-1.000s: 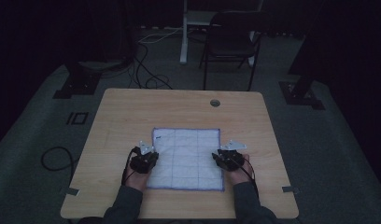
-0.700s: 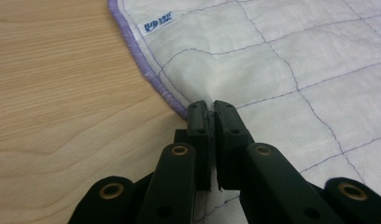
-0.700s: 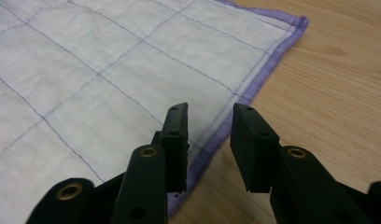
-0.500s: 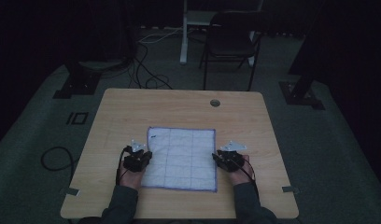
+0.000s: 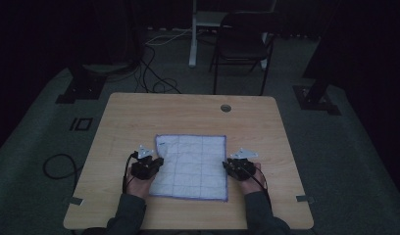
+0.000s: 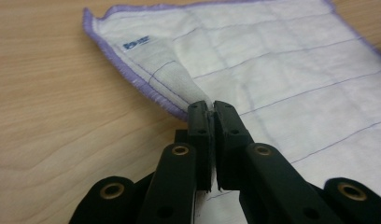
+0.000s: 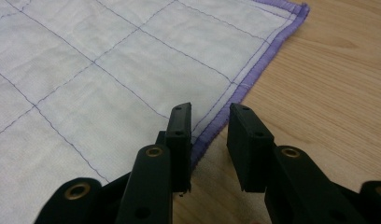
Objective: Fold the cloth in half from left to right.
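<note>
A white cloth (image 5: 190, 164) with a purple hem and thin grid lines lies flat on the wooden table (image 5: 188, 112). My left gripper (image 5: 158, 163) is at its left edge. In the left gripper view the jaws of this gripper (image 6: 211, 108) are shut on a pinched-up fold of the cloth (image 6: 272, 60) near the hem. My right gripper (image 5: 227, 167) is at the cloth's right edge. Its jaws (image 7: 211, 114) have just been closing and stand partly apart, with the hem of the cloth (image 7: 109, 70) running between them, not pressed.
A round cable hole (image 5: 226, 107) sits near the table's far edge. Beyond the table stand a dark chair (image 5: 244, 44) and a white post (image 5: 193, 34). Cables (image 5: 154, 73) lie on the floor, and stand bases (image 5: 83, 88) (image 5: 318, 95) flank the table.
The left gripper drew a little to the left and the cloth slid left with it. The right hand stayed where it was.
</note>
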Tool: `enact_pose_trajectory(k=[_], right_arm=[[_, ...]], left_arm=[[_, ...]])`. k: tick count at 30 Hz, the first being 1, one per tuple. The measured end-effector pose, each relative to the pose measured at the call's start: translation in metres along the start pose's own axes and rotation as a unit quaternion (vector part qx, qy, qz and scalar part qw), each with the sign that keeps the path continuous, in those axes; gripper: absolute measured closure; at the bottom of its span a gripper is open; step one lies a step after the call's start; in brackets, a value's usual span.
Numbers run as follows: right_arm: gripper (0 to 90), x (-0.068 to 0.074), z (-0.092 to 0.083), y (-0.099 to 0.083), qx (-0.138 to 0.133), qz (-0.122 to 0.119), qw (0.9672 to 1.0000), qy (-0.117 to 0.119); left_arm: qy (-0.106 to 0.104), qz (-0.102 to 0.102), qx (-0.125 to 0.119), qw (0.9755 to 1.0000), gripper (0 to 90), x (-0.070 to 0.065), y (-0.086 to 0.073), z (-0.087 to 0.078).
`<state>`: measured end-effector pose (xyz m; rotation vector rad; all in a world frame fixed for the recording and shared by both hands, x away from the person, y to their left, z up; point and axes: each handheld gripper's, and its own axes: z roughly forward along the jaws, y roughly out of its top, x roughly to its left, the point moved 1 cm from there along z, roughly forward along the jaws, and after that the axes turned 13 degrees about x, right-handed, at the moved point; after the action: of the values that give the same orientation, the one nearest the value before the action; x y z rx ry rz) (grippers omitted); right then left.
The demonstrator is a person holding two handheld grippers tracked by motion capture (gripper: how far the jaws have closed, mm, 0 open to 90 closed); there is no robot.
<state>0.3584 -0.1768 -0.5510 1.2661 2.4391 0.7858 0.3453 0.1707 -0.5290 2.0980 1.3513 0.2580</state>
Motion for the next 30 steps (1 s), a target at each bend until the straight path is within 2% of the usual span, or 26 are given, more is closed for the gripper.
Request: enact_pose_trajectory(k=[9,13,15,19,30], right_arm=[[71.0,0.000,0.001,0.000,0.000,0.004,1.0000,0.002],[71.0,0.000,0.001,0.000,-0.001,0.002,1.0000,0.002],[70.9,0.000,0.001,0.000,-0.001,0.002,1.0000,0.003],[70.9,-0.001,0.001,0.000,-0.001,0.002,1.0000,0.003],[70.9,-0.001,0.001,0.000,-0.001,0.000,1.0000,0.003]], left_arm=[[-0.032,0.019,-0.025,0.9990,86.9,-0.015,0.015,-0.013],[-0.037,0.026,-0.027,0.9986,86.9,-0.019,0.019,-0.015],[-0.048,0.038,-0.034,0.9975,87.0,-0.027,0.026,-0.019],[-0.063,0.046,-0.040,0.9961,87.0,-0.034,0.031,-0.020],[-0.084,0.063,-0.046,0.9934,87.0,-0.051,0.039,-0.018]])
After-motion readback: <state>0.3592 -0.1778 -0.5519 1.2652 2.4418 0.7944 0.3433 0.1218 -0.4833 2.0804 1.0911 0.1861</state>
